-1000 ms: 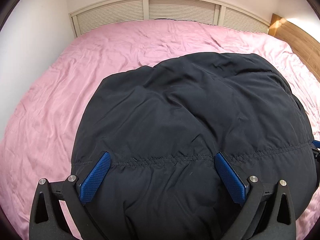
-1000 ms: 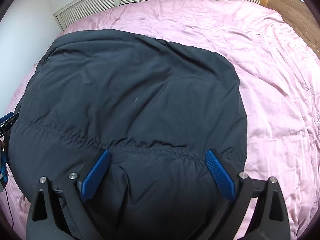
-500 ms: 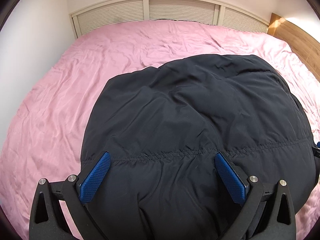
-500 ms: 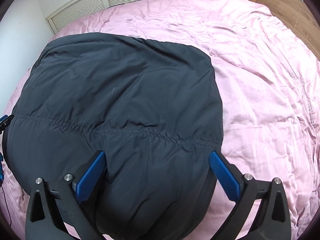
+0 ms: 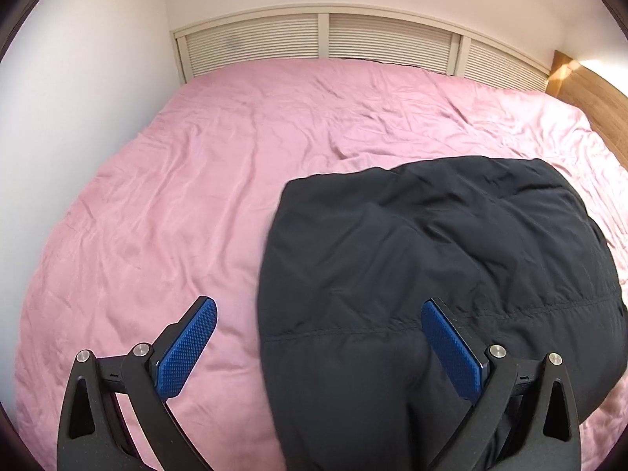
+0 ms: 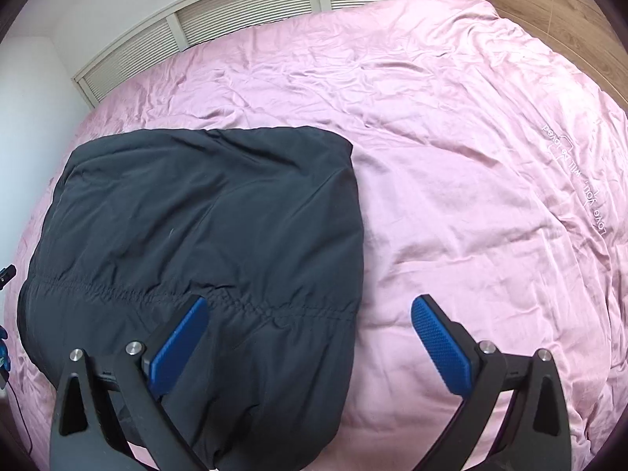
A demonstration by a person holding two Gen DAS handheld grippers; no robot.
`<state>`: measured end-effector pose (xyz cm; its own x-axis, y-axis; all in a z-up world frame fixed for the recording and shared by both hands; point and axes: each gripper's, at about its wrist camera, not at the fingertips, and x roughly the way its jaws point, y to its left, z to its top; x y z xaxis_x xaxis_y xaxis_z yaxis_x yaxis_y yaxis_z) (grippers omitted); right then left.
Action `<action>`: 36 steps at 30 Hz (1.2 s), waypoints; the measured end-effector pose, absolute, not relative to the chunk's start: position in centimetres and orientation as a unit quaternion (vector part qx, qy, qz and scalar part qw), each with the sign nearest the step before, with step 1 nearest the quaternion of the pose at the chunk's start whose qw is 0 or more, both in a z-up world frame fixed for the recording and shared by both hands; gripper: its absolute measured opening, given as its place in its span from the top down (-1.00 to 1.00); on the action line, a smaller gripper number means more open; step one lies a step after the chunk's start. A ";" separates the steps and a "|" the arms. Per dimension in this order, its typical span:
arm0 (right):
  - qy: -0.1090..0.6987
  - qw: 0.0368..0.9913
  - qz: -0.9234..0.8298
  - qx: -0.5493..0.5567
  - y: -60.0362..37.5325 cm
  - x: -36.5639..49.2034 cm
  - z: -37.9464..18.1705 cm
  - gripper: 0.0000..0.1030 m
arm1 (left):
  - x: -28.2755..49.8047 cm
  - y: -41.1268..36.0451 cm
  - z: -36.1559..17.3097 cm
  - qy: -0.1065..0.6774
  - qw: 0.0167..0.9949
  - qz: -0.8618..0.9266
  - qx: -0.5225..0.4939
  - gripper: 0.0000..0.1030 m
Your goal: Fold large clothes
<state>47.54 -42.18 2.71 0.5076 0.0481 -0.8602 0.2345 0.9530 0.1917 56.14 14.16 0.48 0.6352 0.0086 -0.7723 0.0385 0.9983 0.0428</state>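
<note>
Bed covered by a wrinkled pink sheet (image 5: 165,212) fills both views; white louvred panels (image 5: 255,45) run along its far edge, a plain white wall (image 5: 78,78) to the left, a wooden board (image 6: 549,11) at the far right corner. White stitched lettering (image 6: 569,172) sits on the sheet in the right wrist view; it reads upside down and only partly.

Change against the frames a second ago: the folded black padded jacket (image 5: 451,274) then filled the space between the pads of both tools. Now each view has slid outward. In the left wrist view the jacket lies to the right and bare sheet shows under the left pad; in the right wrist view the jacket (image 6: 204,243) lies to the left and bare sheet shows under the right pad.

Jacket: lying flat on the sheet as a puffy rectangular bundle, one quilting seam (image 6: 196,294) across it. Its near edge is cut off by the frame bottom and by the tool arms in both views.

Left gripper (image 5: 318,349): jaws spread wide, nothing pinched; the right pad overlaps the jacket in view, contact not determinable.

Right gripper (image 6: 310,347): jaws spread to full width, nothing pinched.

A small dark and blue part (image 6: 6,274) at the left edge of the right wrist view is too cropped to identify.
</note>
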 end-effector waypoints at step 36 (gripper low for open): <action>0.566 0.717 0.163 0.373 -40.9 55.1 -13.4 -1.00 | 62.9 18.7 -13.6 0.577 0.740 -0.178 -0.296 -0.98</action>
